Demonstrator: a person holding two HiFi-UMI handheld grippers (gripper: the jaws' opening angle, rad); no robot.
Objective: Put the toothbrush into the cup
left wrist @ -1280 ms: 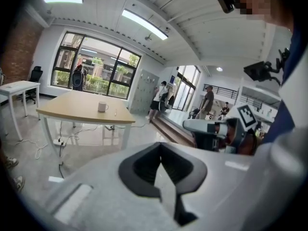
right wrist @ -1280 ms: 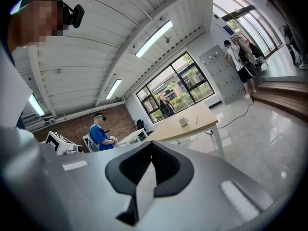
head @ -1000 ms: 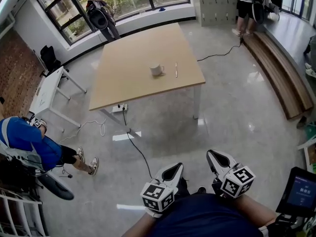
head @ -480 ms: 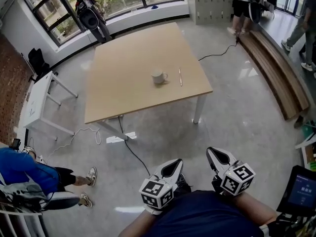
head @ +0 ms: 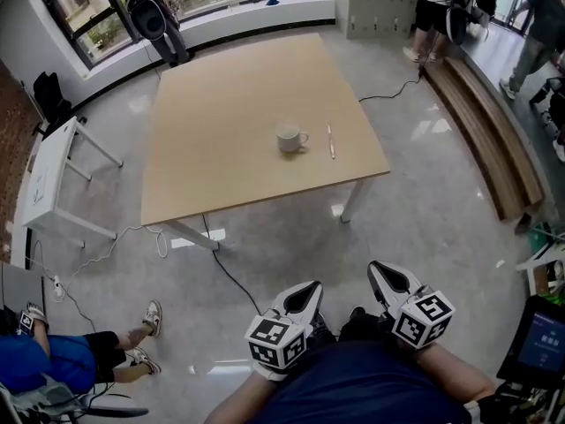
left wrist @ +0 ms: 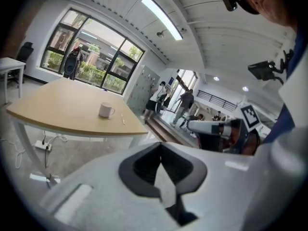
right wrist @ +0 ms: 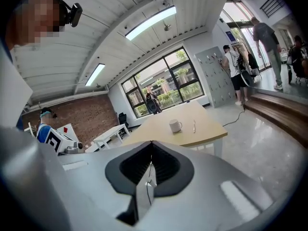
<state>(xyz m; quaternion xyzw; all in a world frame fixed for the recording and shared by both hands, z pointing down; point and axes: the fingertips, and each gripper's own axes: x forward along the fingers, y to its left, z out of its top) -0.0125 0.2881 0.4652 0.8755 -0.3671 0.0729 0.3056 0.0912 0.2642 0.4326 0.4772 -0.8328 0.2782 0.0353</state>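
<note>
While both grippers hang low in front of the person's body, well short of the table (head: 203, 175), the toothbrush (head: 331, 140) lies flat on the light wooden top, near its right edge in the head view. Its long axis runs almost straight away from the person, with the far end leaning slightly left. It is too small to tell which end carries the bristles.

Just to its left stands the white cup (head: 289, 138), upright, mouth up. The cup's handle sticks out to the right, toward the toothbrush. The two are near each other but not touching.

On the left gripper (head: 309, 288), the jaws are pressed together at the tip and nothing sits between them. On the right gripper (head: 380, 272), the jaws are likewise closed with nothing in their grasp. Both point forward toward the table and slightly down over the grey floor (head: 424, 210).

A black cable (head: 231, 276) runs across the floor from under the table toward the person. A small white table (head: 48, 179) stands to the left, and a long wooden bench (head: 494, 157) lies along the right.
</note>
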